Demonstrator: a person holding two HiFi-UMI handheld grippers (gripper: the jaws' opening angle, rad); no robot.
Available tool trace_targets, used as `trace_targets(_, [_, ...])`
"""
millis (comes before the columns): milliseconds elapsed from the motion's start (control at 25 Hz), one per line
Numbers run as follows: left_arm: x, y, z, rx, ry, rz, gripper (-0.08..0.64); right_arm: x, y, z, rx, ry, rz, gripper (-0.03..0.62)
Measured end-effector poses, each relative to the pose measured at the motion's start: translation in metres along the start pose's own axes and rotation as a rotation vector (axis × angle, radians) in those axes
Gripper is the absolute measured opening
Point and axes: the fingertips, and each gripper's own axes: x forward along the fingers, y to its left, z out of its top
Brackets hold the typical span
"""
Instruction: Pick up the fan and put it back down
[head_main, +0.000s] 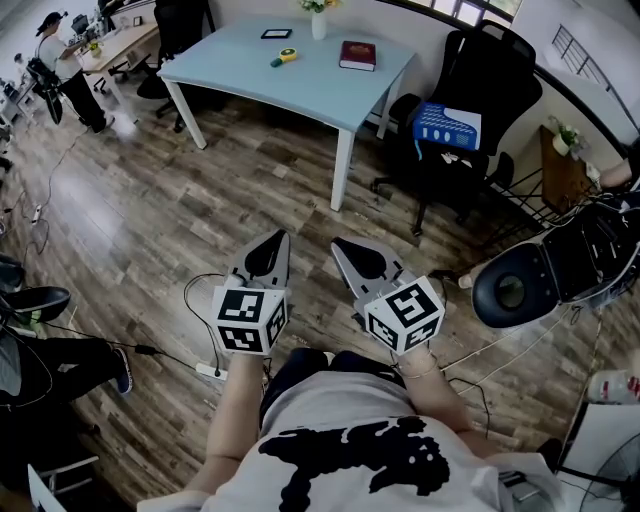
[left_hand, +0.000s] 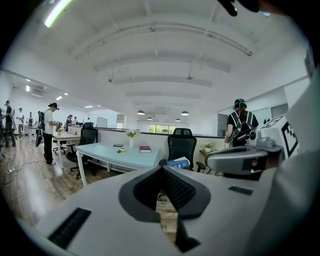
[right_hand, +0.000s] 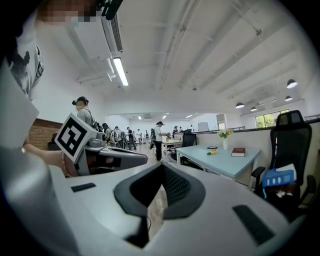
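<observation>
above the wood floor (head_main: 150, 220), left gripper (head_main: 282, 236) and right gripper (head_main: 336, 243) both have their jaws together, apparently on nothing.

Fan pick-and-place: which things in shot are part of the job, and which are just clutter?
Job: left gripper and right gripper, both shut and empty; small yellow-green item on the table, maybe the fan, too small to tell.
Clutter: red book, vase, black device, office chair, blue box on its seat, power strip.
</observation>
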Motion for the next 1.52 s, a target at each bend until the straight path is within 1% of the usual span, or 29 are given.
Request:
trace_targets(120, [0.001, -0.003, -0.007, -0.006, 0.014, 0.023, 0.037, -0.002, -0.004, -0.005, 0.017, 0.002, 0.001, 0.003])
trace_targets(160, [0.001, -0.004, -0.01, -0.015, 0.022, 0.026, 0.073, -0.003, -0.006, -0.006, 0.021, 0.005, 0.001, 0.003])
trace_targets(200, [0.003, -0.005, -0.013, -0.024, 0.03, 0.026, 0.131, -0.003, -0.008, -0.008, 0.024, 0.008, 0.0, 0.003])
trace_targets(240, [0.004, -0.006, -0.016, -0.029, 0.038, 0.027, 0.155, -0.002, -0.009, -0.01, 0.027, 0.011, 0.0, 0.003])
trace_targets(320, [0.006, -0.004, -0.019, -0.03, 0.05, 0.026, 0.169, -0.001, -0.01, -0.014, 0.032, 0.018, 0.005, 0.003])
trace_targets(360, [0.008, -0.003, -0.021, -0.03, 0.056, 0.023, 0.209, 0.0, -0.011, -0.015, 0.033, 0.022, 0.008, 0.003])
trace_targets(400, [0.011, -0.001, -0.022, -0.031, 0.061, 0.018, 0.269, 0.002, -0.011, -0.017, 0.033, 0.026, 0.01, 0.003])
trace_targets(440, [0.015, 0.002, -0.023, -0.032, 0.066, 0.015, 0.302, 0.004, -0.013, -0.019, 0.033, 0.032, 0.011, 0.003])
trace_targets(720, [0.057, 0.034, -0.024, -0.013, 0.087, 0.011, 0.303, 0.042, -0.042, -0.025, 0.033, 0.049, -0.008, 0.003])
trace_targets(840, [0.08, 0.061, -0.012, -0.01, 0.076, 0.015, 0.302, 0.071, -0.06, -0.02, 0.019, 0.057, -0.02, 0.003])
trace_targets(1080, [0.126, 0.123, 0.018, 0.008, 0.054, 0.028, 0.302, 0.134, -0.09, 0.002, -0.013, 0.047, -0.053, 0.003])
trace_targets(1240, [0.152, 0.16, 0.035, 0.017, 0.043, 0.025, 0.302, 0.176, -0.106, 0.011, -0.011, 0.041, -0.069, 0.003])
trace_targets(1520, [0.19, 0.207, 0.041, 0.019, 0.057, -0.011, 0.302, 0.229, -0.128, 0.015, -0.009, 0.049, -0.104, 0.003])
